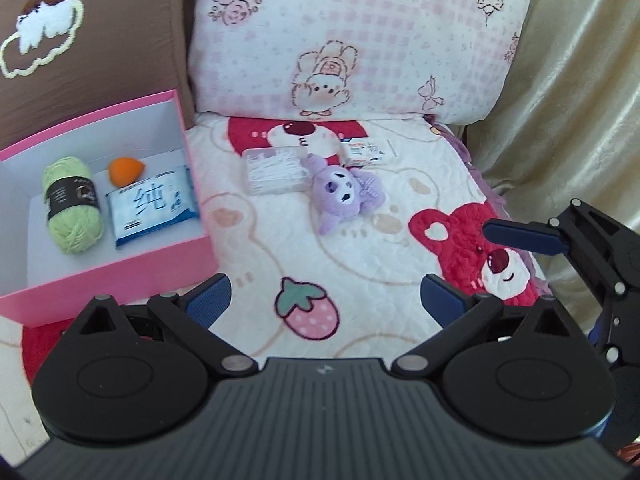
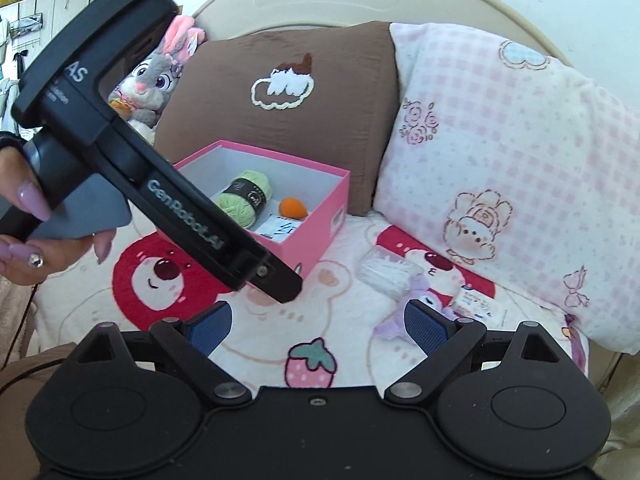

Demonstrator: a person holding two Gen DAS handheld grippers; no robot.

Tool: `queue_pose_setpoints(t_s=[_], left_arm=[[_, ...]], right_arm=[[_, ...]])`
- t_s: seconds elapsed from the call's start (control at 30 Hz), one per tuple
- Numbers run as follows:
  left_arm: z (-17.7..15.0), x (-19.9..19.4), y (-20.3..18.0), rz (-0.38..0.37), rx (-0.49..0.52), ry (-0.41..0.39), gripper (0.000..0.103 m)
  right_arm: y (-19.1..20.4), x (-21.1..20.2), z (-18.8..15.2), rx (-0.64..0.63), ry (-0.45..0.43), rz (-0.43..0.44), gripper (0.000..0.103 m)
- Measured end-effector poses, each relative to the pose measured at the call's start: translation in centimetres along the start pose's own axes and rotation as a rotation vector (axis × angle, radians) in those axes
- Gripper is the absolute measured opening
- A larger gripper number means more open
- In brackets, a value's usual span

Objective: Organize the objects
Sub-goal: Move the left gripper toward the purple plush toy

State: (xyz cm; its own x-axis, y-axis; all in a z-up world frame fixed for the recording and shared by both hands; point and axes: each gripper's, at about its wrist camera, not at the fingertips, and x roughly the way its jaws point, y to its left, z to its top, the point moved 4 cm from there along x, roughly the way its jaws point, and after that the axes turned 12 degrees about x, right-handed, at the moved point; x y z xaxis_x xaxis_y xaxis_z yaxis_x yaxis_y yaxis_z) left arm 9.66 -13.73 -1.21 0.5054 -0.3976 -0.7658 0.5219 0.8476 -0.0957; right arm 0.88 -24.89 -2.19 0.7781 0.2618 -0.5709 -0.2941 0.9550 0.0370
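Purple plush (image 1: 346,194) lies on the quilt (image 1: 360,264), touching the cotton-swab case (image 1: 274,170) at its 10 o'clock. Pink box (image 1: 200,216) sits at 9 o'clock, apart. Left gripper (image 1: 324,300) and right gripper (image 2: 318,326): jaws spread, holding nothing, bare quilt between.

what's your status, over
Left gripper open, right gripper open, both empty. Purple plush outside pink box. Path clear.

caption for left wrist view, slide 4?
Open left gripper faces pink box holding yarn; purple plush waits on blanket.
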Motion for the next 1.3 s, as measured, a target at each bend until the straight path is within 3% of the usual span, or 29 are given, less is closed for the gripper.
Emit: queue_pose_setpoints(t_s=[0.33,0.53,0.67,0.77,0.87,1.03,1.13,1.23,1.3], left_arm=[[2.3,2.2,-0.6,-0.031,-0.002,-0.075,0.102],[3.5,3.6,-0.6,-0.043,-0.007,-0.101,0.102],[4.3,5.1,-0.2,-0.058,-0.003,-0.095,0.102],[4.7,5.8,0.0,-0.071,0.011,-0.113,0.101],[4.9,6.8,0.1,-0.096,0.008,-0.134,0.101],[5.2,9.4,0.4,-0.12,-0.024,-0.114,0.1],[5.3,11.1,0.5,-0.147,-0.026,-0.097,0.099],[5.4,12.5,0.5,-0.159,-0.021,-0.094,0.098],[5.4,13.4,0.4,-0.176,-0.017,-0.091,0.092]], right_arm=[[-2.7,1.8,-0.8,0.016,-0.024,-0.086,0.095],[-4.1,2.4,-0.3,0.12,0.0,-0.074,0.095],[-6.1,3.0,0.0,0.243,-0.048,-0.141,0.095],[-8.0,4.1,-0.3,0.295,-0.029,-0.131,0.095],[-9.6,5.6,-1.1,0.306,-0.01,-0.179,0.095],[-12.7,9.0,-3.1,0.481,0.111,-0.219,0.095],[-12.9,10.5,-3.8,0.472,0.142,-0.241,0.095],[-12.6,11.2,-3.8,0.491,0.152,-0.207,0.095],[-11.6,11.4,-3.5,0.412,0.142,-0.205,0.095]])
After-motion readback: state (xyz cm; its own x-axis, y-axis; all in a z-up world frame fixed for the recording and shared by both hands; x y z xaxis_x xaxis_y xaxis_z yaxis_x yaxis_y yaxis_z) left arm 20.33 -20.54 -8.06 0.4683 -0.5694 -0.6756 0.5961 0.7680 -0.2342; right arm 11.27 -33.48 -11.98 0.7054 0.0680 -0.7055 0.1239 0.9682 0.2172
